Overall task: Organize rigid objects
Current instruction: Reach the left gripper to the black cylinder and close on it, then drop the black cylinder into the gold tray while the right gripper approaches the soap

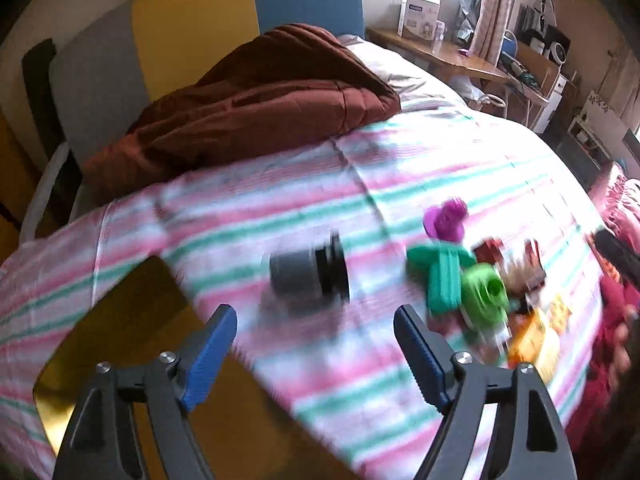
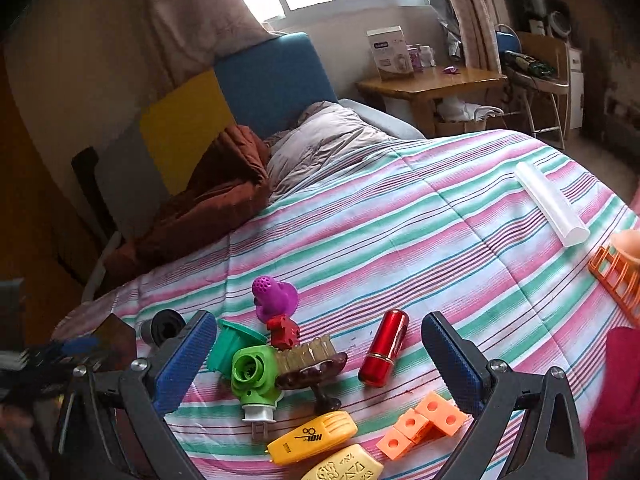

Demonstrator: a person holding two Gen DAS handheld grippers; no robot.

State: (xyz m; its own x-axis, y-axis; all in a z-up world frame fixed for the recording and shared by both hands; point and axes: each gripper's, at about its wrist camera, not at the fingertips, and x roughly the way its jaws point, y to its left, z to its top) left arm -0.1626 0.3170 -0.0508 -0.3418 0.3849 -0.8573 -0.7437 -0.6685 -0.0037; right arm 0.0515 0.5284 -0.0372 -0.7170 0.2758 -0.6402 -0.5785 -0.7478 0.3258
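Observation:
Small rigid items lie on a striped bedspread (image 2: 400, 216). My left gripper (image 1: 314, 316) is open just short of a grey and black cylinder (image 1: 308, 270), with nothing between its blue pads. My right gripper (image 2: 318, 324) is also open, hovering over a cluster: a purple toy (image 2: 274, 296), a red figure (image 2: 284, 332), a teal cup (image 2: 232, 344), a lime green plug (image 2: 254, 376), a brown pedestal dish (image 2: 312, 368) and a red metallic tube (image 2: 384, 348). Orange blocks (image 2: 424, 420) and two yellow pieces (image 2: 312, 438) lie nearer. The left wrist view is motion-blurred.
A yellow-brown flat panel (image 1: 132, 320) lies under the left gripper's left finger. A white tube (image 2: 552, 204) and an orange rack (image 2: 618, 276) sit at the right. A brown quilt (image 1: 260, 100) is heaped by the headboard; a wooden side table (image 2: 432, 80) stands beyond the bed.

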